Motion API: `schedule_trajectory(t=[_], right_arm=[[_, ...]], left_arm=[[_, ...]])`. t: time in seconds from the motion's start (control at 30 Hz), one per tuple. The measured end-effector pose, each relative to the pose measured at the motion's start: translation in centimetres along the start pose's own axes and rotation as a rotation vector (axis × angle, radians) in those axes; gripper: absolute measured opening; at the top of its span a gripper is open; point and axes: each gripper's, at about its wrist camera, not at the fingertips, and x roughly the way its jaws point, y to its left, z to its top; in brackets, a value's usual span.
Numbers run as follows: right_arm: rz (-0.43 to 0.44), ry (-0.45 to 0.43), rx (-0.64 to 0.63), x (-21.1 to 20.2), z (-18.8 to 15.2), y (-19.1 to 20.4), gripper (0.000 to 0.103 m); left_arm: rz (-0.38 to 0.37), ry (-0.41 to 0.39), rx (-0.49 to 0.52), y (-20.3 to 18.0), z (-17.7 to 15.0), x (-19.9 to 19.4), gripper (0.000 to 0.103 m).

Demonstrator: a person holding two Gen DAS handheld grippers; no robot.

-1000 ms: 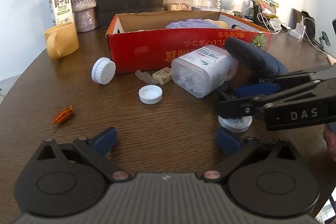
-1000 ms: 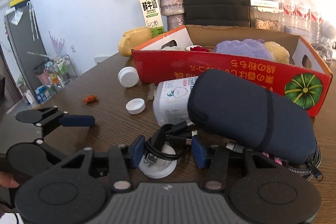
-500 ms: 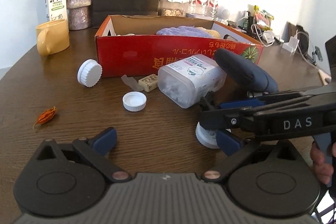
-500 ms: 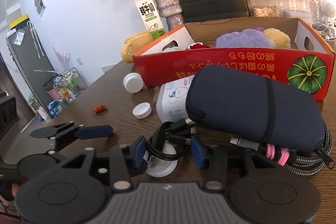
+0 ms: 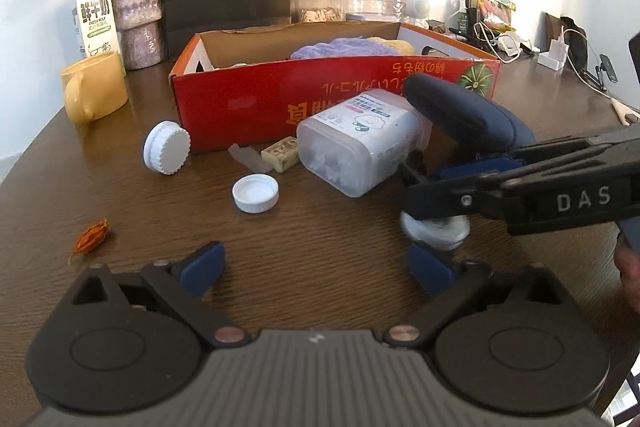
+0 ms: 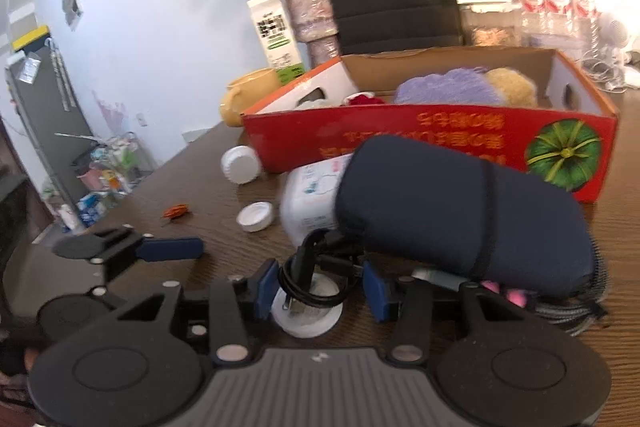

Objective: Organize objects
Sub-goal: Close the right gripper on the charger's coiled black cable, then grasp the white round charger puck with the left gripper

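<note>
Red box (image 5: 256, 107) holding purple cloth (image 6: 448, 89), left gripper (image 5: 316, 263) jaws wide, right gripper (image 6: 320, 287) jaws seemingly clamping black cable (image 6: 298, 275)

A plastic jar (image 5: 360, 147) lies before the box (image 5: 320, 99), pouch (image 5: 468, 115) at its right.

box (image 5: 248, 115): red, orange lettering, green pumpkin print | pouch (image 6: 460, 211): navy | caps (image 5: 255, 193): white | mug (image 5: 94, 91): yellow | desk (image 5: 320, 247): dark brown woodgrain | claw pads (image 6: 266, 287): blue
</note>
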Motion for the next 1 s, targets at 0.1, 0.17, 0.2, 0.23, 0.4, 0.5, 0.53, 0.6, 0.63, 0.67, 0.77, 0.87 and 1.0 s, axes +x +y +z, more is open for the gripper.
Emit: schedule_trajectory(t=[0.1, 0.17, 0.2, 0.23, 0.4, 0.5, 0.53, 0.6, 0.63, 0.67, 0.77, 0.87, 1.0], right_arm=[[-0.001, 0.000, 0.008, -0.4, -0.2, -0.4, 0.044], [0.015, 0.006, 0.030, -0.5, -0.4, -0.8, 0.044], [0.021, 0.007, 0.041, -0.5, -0.5, -1.0, 0.044], [0.025, 0.005, 0.049, -0.5, -0.6, -1.2, 0.044], [0.064, 0.010, 0.084, -0.3, -0.6, -1.2, 0.044], [0.090, 0.020, 0.083, 0.1, -0.6, -0.6, 0.044], [0.089, 0.020, 0.080, 0.1, -0.6, -0.5, 0.044], [0.091, 0.021, 0.078, 0.1, -0.6, -0.5, 0.044], [0.093, 0.022, 0.075, 0.1, -0.6, -0.4, 0.044], [0.092, 0.021, 0.072, 0.1, -0.6, -0.3, 0.044], [0.092, 0.020, 0.072, 0.0, -0.7, -0.3, 0.044], [0.086, 0.014, 0.061, -0.3, -0.8, -0.3, 0.044], [0.074, 0.006, 0.039, -0.5, -0.9, -0.1, 0.044]], left_arm=[[0.000, -0.001, -0.003, 0.1, 0.0, 0.0, 0.100], [-0.004, -0.007, -0.019, 0.2, 0.0, 0.0, 0.099], [-0.014, -0.014, -0.042, 0.5, -0.1, -0.2, 0.099], [-0.043, -0.025, -0.070, 0.7, -0.1, -0.4, 0.099], [-0.106, -0.029, -0.099, 0.6, -0.1, -0.9, 0.100], [-0.098, -0.024, -0.094, 0.5, 0.0, -0.8, 0.101], [-0.095, -0.023, -0.091, 0.5, 0.0, -0.8, 0.102], [-0.065, -0.018, -0.072, 0.4, 0.0, -0.6, 0.102], [-0.066, -0.019, -0.067, 0.5, 0.0, -0.6, 0.102], [-0.069, -0.015, -0.063, 0.5, 0.0, -0.5, 0.102], [-0.073, -0.014, -0.053, 0.6, 0.0, -0.5, 0.102], [-0.075, -0.015, -0.049, 0.6, 0.0, -0.5, 0.102], [-0.075, -0.015, -0.049, 0.6, 0.0, -0.5, 0.102]])
